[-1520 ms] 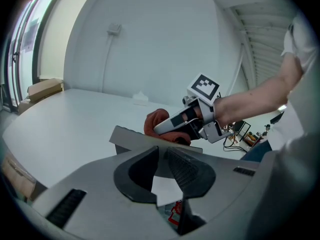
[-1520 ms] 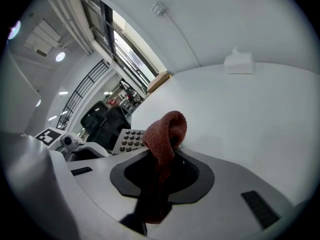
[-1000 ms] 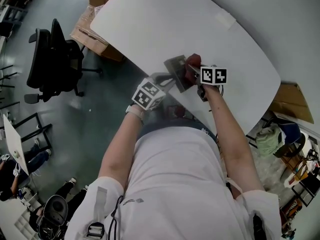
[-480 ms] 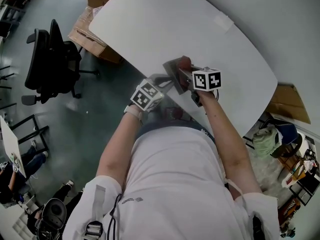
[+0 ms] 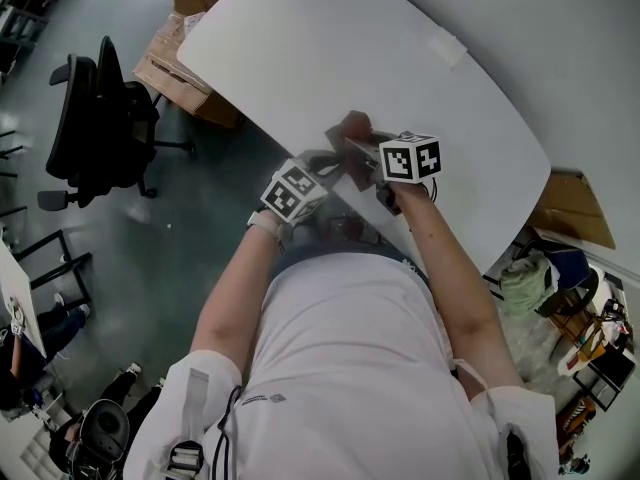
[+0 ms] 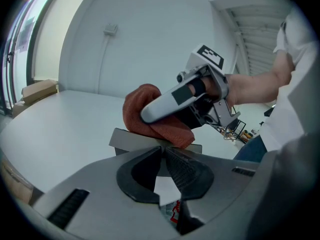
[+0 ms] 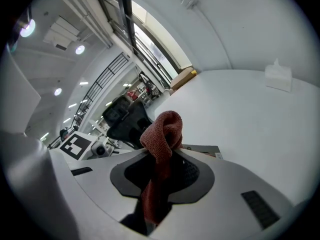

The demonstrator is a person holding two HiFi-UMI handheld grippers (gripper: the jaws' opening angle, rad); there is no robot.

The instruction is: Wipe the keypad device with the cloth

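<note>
- Here, the keypad device [image 6: 127, 140] is a flat grey slab at the near edge of the white table [image 5: 330, 48], directly in front of the person.
- The left gripper [image 6: 163, 154] has just been closing its jaws. The pads now pinch the near edge of the slab, meeting almost tip to tip.
- The cloth [image 6: 137, 104] is rust-red and bunched. It lies against the upper face of the slab, on the side away from the left gripper.
- The right gripper [image 7: 161, 159] is clamped on the cloth. One fold stands up as a loop above the jaws and the rest hangs down between them.
- The two grippers face each other across the slab, close together.
- Further out, a small white tissue box [image 7: 278, 77] sits on the far part of the table, well apart from the slab.
- On the floor beyond the table's left end stand cardboard boxes [image 5: 180, 63] and a black office chair [image 5: 100, 118].
</note>
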